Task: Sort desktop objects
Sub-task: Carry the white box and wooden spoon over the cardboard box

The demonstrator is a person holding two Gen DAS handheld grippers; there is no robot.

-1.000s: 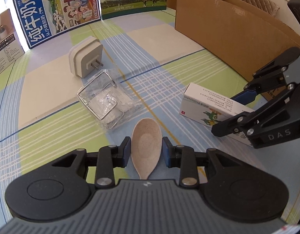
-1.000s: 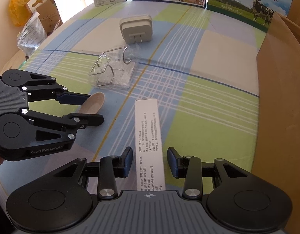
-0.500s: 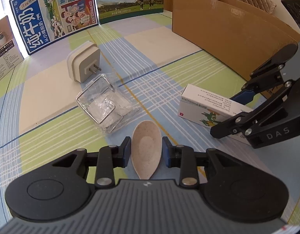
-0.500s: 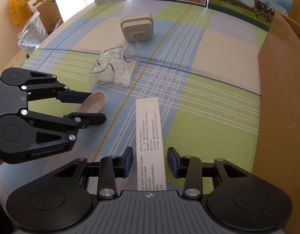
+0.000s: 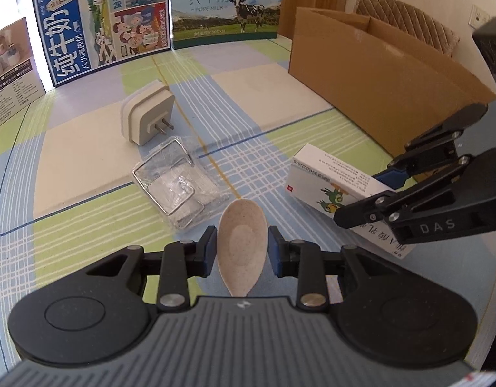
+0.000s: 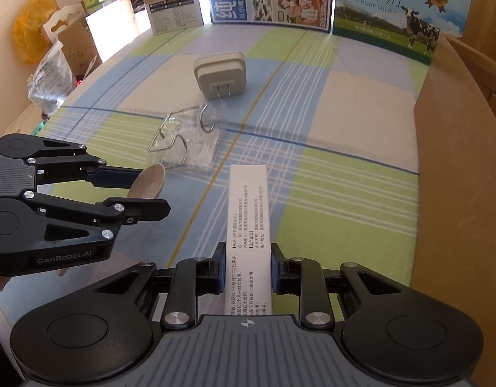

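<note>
A beige speckled spoon (image 5: 239,222) sits bowl-forward between the blue pads of my left gripper (image 5: 242,238), which is shut on it just above the checked tablecloth. The right wrist view shows the same left gripper (image 6: 148,192) with the spoon (image 6: 151,180) at the left. A long white medicine box (image 6: 248,213) lies lengthwise on the cloth. My right gripper (image 6: 247,264) is shut on its near end, pads pressed on both long sides. From the left wrist, the box (image 5: 325,180) shows a green parrot print, with the right gripper (image 5: 364,196) clamped over it.
A white plug adapter (image 5: 148,116) and a wire hook in a clear bag (image 5: 177,183) lie ahead on the cloth. A big open cardboard box (image 5: 376,74) stands at the right. Milk cartons (image 5: 225,6) line the far edge. Plastic bags (image 6: 48,80) sit beyond the table's left edge.
The right gripper's jaws have closed from a gap around the medicine box onto its sides. The left gripper still holds the spoon in about the same place.
</note>
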